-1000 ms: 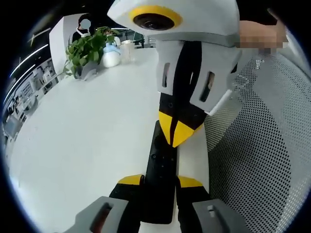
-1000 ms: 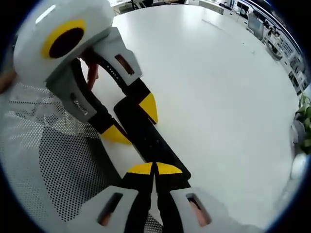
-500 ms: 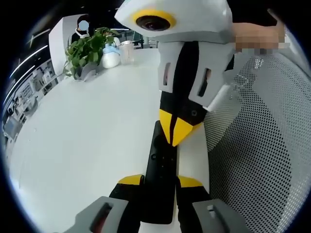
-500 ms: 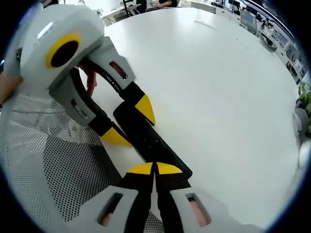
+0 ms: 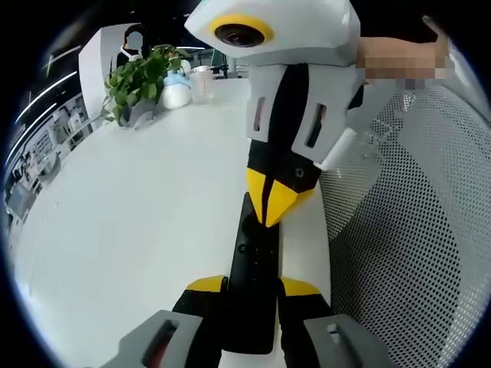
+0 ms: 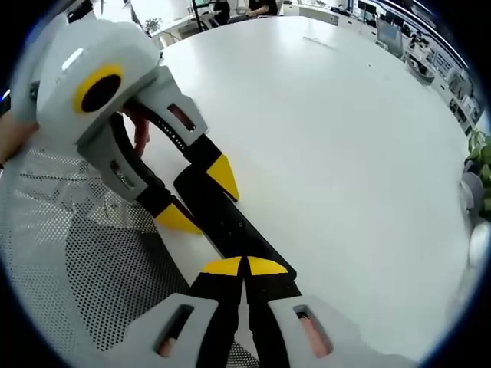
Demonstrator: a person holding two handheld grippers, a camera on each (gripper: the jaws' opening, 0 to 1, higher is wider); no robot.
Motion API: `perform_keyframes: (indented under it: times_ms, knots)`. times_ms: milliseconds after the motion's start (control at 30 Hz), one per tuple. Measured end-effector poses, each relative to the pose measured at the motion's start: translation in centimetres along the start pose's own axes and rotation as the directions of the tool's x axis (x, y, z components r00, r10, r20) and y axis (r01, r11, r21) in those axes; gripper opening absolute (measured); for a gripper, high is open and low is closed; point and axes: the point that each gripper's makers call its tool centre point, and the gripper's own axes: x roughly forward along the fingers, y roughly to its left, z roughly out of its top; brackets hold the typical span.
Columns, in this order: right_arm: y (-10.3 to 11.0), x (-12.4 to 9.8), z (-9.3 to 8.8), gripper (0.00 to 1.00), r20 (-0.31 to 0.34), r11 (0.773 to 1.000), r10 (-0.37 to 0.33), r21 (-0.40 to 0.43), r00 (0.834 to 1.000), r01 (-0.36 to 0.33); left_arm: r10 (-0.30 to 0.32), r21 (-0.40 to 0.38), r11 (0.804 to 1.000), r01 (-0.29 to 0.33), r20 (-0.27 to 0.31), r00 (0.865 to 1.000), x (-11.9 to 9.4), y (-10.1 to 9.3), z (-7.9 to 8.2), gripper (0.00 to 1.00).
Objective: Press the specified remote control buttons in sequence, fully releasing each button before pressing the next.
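A slim black remote control (image 5: 255, 249) lies along the edge of the white table (image 5: 130, 207). My left gripper (image 5: 253, 285) is shut on its near end, with one yellow-tipped jaw on each side. My right gripper (image 5: 268, 207) comes down from above, shut, and its joined yellow tips rest over the remote's far buttons; whether they touch cannot be told. In the right gripper view, the right gripper (image 6: 244, 267) sits over one end of the remote (image 6: 230, 226). The left gripper (image 6: 201, 198) clasps the other end there.
A potted plant (image 5: 134, 80), a white jar (image 5: 175, 92) and a clear cup (image 5: 201, 80) stand at the table's far end. A white mesh chair back (image 5: 414, 238) lies close beside the remote, also seen as the mesh (image 6: 92, 261). A person's hand (image 5: 395, 57) holds the right gripper.
The right gripper's tips have crept slightly left and up along the remote's far end. The left gripper keeps its hold; the remote has not moved.
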Motion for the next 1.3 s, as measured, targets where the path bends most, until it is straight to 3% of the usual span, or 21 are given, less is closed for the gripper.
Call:
perform_keyframes:
  times_ms: [500,900,1100,1300]
  knots:
    - [-0.40,0.20,0.48,0.00,0.012,0.998,-0.042,-0.041,0.999,0.042,-0.001,0.002,1.000,0.001,-0.004,1.000,0.00,0.00,0.00,0.25]
    - [-0.37,0.38,0.65,0.00,0.030,0.999,-0.034,-0.033,0.999,0.035,-0.001,0.003,1.000,0.001,-0.008,1.000,0.01,0.02,0.03,0.25]
    - [-0.30,0.51,0.71,0.00,-0.002,0.996,-0.052,-0.076,0.999,0.052,-0.005,0.008,1.000,0.006,-0.015,1.000,0.06,0.04,0.03,0.25]
    - [-0.45,0.51,0.69,0.00,0.005,0.998,-0.033,-0.056,0.999,0.034,-0.010,0.012,1.000,0.010,-0.017,1.000,0.07,0.03,0.05,0.25]
